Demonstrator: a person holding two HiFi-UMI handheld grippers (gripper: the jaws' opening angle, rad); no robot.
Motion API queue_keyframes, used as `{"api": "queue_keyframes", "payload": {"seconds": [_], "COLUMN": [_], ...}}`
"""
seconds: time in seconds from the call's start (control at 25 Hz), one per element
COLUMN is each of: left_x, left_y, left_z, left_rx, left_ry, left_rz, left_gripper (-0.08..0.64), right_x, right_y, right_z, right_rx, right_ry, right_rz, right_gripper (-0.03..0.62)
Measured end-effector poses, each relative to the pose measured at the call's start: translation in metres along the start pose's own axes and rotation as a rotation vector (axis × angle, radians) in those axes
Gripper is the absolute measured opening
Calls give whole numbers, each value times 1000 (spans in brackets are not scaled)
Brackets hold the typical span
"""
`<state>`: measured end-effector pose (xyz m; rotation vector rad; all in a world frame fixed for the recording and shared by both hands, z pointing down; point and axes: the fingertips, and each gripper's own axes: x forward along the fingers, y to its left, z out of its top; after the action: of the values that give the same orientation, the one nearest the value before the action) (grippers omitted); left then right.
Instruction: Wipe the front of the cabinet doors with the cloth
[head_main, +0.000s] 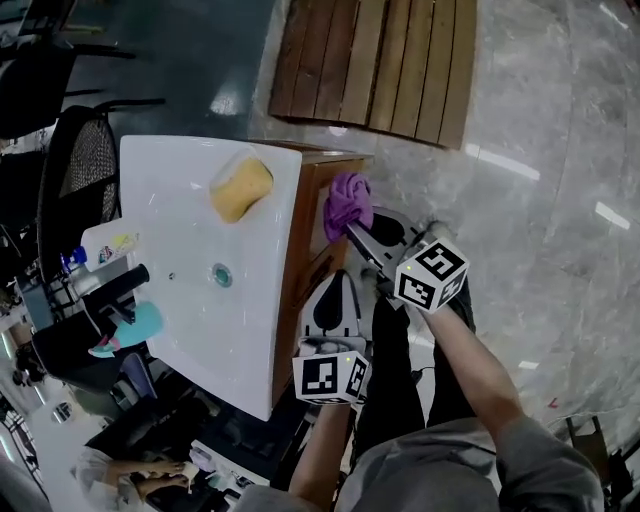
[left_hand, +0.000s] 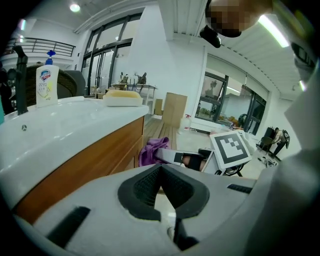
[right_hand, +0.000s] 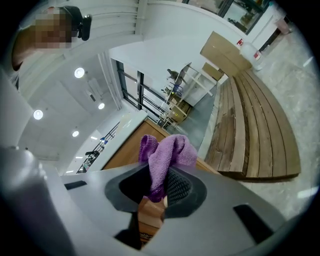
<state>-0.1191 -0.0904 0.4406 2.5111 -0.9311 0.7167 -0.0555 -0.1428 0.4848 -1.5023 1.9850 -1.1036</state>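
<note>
A purple cloth is bunched against the upper front of the wooden cabinet door, just below the white sink top. My right gripper is shut on it; in the right gripper view the cloth sticks up between the pads of that gripper, with the door behind. My left gripper hangs lower beside the cabinet front, shut and holding nothing. In the left gripper view its tips meet, and the cloth and door lie ahead.
A yellow sponge, a soap bottle and a black faucet sit on the sink top. A wooden slat platform lies on the floor beyond the cabinet. A black mesh chair stands behind the sink. The person's legs are close below.
</note>
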Motion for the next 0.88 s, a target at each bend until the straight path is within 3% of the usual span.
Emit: {"api": "queue_keyframes", "payload": {"seconds": [0.28, 0.88], "left_x": [16, 30], "left_y": [11, 16], "left_z": [-10, -29], "left_rx": [37, 13], "left_ry": [23, 56], "left_rz": [-11, -8], "left_gripper": [6, 6], "right_x": [26, 53], "right_y": [-6, -15], "right_z": [-11, -8], "right_rx": [2, -5], "right_ry": [11, 18], "right_rz": [34, 16], "right_gripper": [74, 64]}}
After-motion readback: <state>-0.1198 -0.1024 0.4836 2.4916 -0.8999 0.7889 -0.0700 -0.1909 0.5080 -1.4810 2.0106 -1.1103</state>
